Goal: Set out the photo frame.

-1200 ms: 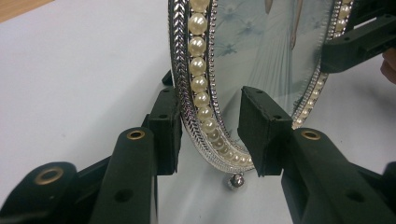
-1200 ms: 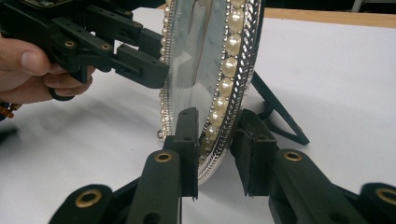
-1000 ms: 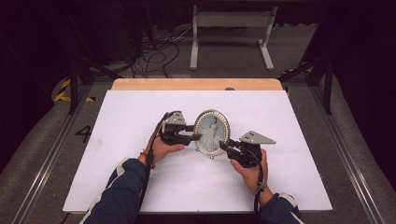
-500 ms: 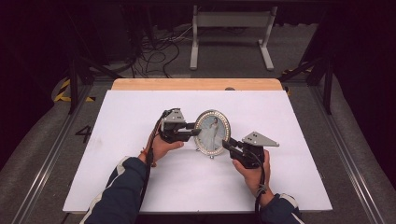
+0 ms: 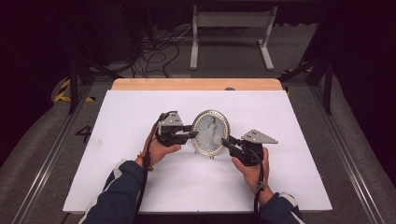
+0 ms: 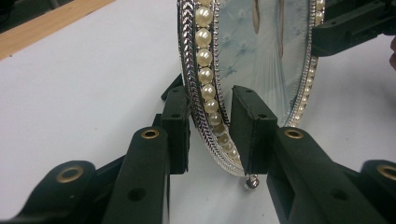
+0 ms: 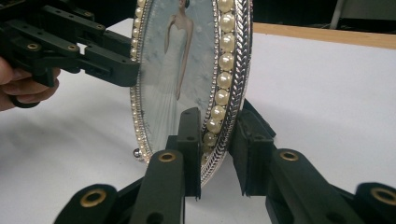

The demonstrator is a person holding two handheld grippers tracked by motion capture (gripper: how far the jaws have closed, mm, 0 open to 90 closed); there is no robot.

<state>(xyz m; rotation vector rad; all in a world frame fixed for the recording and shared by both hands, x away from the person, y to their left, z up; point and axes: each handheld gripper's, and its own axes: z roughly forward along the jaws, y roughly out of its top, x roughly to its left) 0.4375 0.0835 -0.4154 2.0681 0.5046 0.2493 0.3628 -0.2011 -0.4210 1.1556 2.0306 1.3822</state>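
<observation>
An oval photo frame [image 5: 211, 133] with a pearl and silver rim stands upright on the white table top [image 5: 130, 121], showing a picture of a figure in a white dress. My left gripper [image 5: 194, 134] is shut on its left edge; in the left gripper view the rim [image 6: 205, 79] sits between the two jaws of the left gripper [image 6: 210, 135]. My right gripper [image 5: 226, 143] is shut on the frame's right edge, where the right gripper [image 7: 217, 149] clamps the pearl rim [image 7: 224, 70]. Each gripper view shows the other gripper across the frame.
The white top has a wooden strip [image 5: 196, 84] along its far edge. Beyond it on the floor are a pale metal stand [image 5: 231, 32] and loose cables [image 5: 154, 46]. Metal rails run along both sides of the table.
The frame looks a little narrower and more upright than a second ago. The right gripper has shifted slightly to the right; both grips are unchanged.
</observation>
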